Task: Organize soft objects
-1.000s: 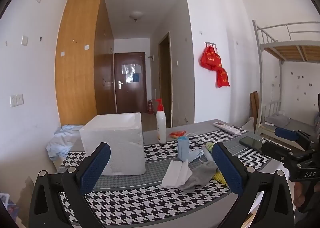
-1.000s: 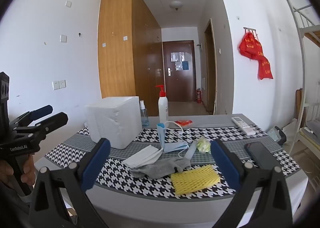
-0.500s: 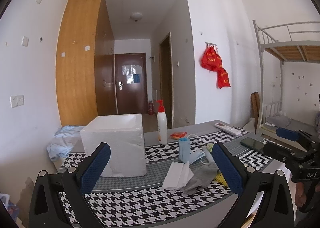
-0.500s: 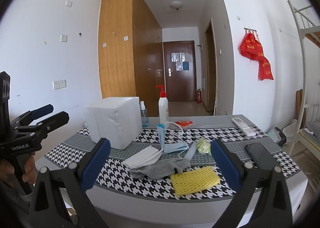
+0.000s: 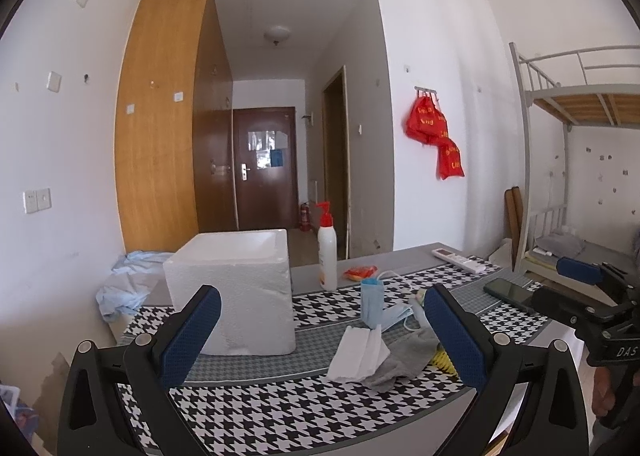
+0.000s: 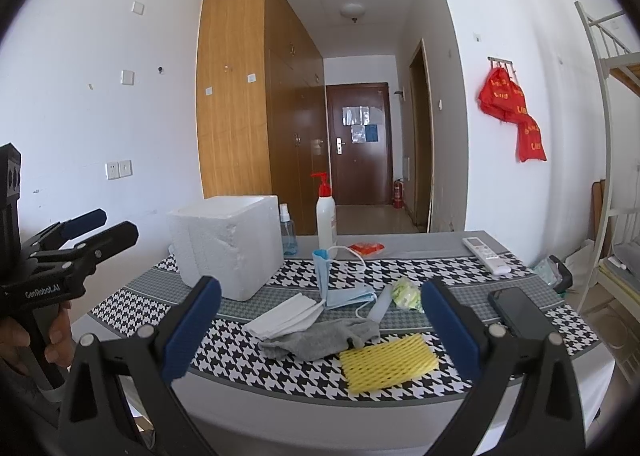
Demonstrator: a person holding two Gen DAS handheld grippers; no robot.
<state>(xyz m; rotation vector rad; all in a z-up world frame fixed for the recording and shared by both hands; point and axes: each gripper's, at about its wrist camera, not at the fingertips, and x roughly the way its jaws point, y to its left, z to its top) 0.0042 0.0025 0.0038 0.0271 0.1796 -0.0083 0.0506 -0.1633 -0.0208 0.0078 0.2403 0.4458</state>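
Yellow foam net (image 6: 387, 363) lies beside the grey sock (image 6: 320, 338); my left view mostly hides it behind a finger. I hold left gripper (image 5: 320, 336) and right gripper (image 6: 320, 332) spread wide, both empty, short of the table (image 6: 280, 380).

Tablecloth (image 6: 224, 340): black-and-white houndstooth, grey bands. Foam box (image 6: 226, 244): white. Sock (image 6: 320, 338): grey. Foam net sleeve (image 6: 386, 362): yellow mesh. Face mask (image 6: 344, 296): light blue; folded mask (image 6: 286, 314): white. Pump bottle (image 6: 326, 216): white, red pump. Gripper pads (image 6: 192, 330): blue on black frames. Hanging bags (image 6: 512, 112): red.
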